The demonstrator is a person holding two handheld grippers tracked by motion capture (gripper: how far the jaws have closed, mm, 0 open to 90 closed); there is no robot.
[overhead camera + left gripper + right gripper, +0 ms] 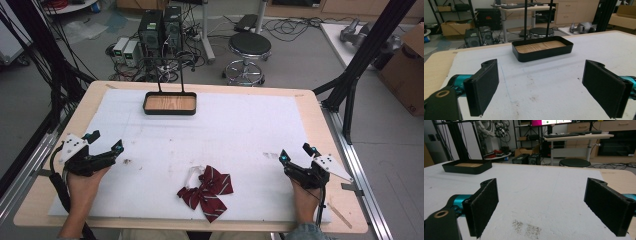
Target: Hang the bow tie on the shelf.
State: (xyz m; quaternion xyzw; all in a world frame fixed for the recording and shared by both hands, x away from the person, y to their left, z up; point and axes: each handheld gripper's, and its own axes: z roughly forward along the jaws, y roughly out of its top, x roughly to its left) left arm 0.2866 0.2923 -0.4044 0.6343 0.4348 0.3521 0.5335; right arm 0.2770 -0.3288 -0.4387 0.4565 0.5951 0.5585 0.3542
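Observation:
A dark red bow tie with thin white stripes and a white strap (207, 190) lies on the white mat near the front edge, between my two hands. My left gripper (106, 141) rests at the mat's left side, open, with nothing between its jaws (541, 87). At the right side my right gripper (295, 152) is also open and empty (541, 207). A black tray with a wooden floor and a tall wire handle (170, 103) stands at the back of the mat (541, 47), (466, 166).
The white mat (225, 130) covers a wooden table (320, 125). Small dark smudges mark the mat near each gripper (526, 228). Beyond the table stand a stool (249, 47), computer towers (160, 30), cables and a black frame post (365, 50).

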